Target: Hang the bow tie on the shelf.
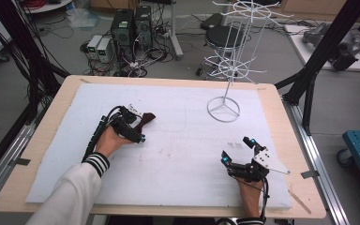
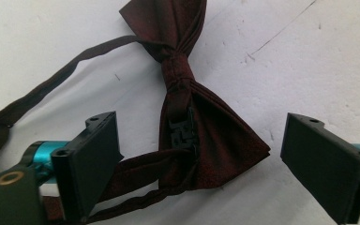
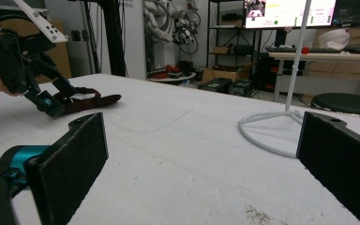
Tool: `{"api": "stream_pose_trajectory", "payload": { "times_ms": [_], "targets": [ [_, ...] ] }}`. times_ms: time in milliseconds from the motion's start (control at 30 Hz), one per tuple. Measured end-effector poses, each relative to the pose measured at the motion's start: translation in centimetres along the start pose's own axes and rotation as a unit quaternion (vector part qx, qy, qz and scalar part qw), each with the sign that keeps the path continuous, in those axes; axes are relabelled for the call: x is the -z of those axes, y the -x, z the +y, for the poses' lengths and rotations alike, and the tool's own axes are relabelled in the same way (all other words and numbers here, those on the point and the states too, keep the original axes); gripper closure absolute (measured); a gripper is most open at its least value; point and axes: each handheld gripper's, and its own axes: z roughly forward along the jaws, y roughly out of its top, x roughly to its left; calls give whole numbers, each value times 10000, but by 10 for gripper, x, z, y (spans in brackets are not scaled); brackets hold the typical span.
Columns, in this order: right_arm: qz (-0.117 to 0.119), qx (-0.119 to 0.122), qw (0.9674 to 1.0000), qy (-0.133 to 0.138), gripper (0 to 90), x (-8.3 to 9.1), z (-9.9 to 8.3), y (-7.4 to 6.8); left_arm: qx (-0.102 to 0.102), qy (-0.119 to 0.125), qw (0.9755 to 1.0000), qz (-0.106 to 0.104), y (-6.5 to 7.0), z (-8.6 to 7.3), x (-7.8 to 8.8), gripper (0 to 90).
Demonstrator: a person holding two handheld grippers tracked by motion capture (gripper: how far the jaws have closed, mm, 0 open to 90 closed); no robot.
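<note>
White foam mat (image 1: 178,154) | left gripper (image 2: 201,154) agape astride maroon bow tie (image 2: 192,112), strap cropped | right gripper (image 3: 201,173) agape, empty

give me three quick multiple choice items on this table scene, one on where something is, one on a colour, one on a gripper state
1. Where does the white wire rack stand?
A. far right part of the table
B. near left corner
C. under the left gripper

2. What colour is the bow tie?
A. bright yellow
B. dark maroon
C. light blue

3. How does the left gripper stand to the bow tie?
A. shut on its strap
B. open, a jaw on each side of it
C. shut on bare foam

Answers:
1 A: in the high view its ring base sits far and right on the white foam sheet.
2 B: the left gripper view shows deep maroon fabric.
3 B: both jaws stand wide apart, with the bow lying flat between them.
</note>
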Motion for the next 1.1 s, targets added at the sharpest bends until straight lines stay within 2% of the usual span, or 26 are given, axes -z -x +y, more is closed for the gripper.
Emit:
{"api": "stream_pose_trajectory", "payload": {
  "times_ms": [67,167,233,267,400,533,567,667,933,1100],
  "targets": [
    [5,-2,10000,-2,16,0,0,0,38,-40,10000,-25,0,0,-1,216],
    [3,2,10000,2,16,0,0,0,119,-71,9999,-1,-2,0,-1,239],
    [3,-1,10000,3,16,0,0,0,188,-124,9997,-68,-3,-1,-2,260],
    [12,12,10000,4,16,0,0,0,200,-119,9997,-82,-3,-1,-2,321],
    [11,24,10000,5,16,0,0,0,259,-98,9996,-26,-3,0,-1,409],
    [16,14,10000,-6,16,0,0,0,305,-73,9995,36,-6,-1,1,575],
    [16,14,10000,-6,16,0,0,0,279,-60,9996,86,-6,-1,2,575],
    [13,18,10000,-6,16,0,0,0,280,-21,9996,59,-9,-1,5,761],
    [13,30,10000,4,16,0,0,0,102,2,9999,125,-7,-1,6,795],
    [6,16,10000,10,16,0,0,0,73,119,9999,31,-6,-2,9,797]
  ]
}}
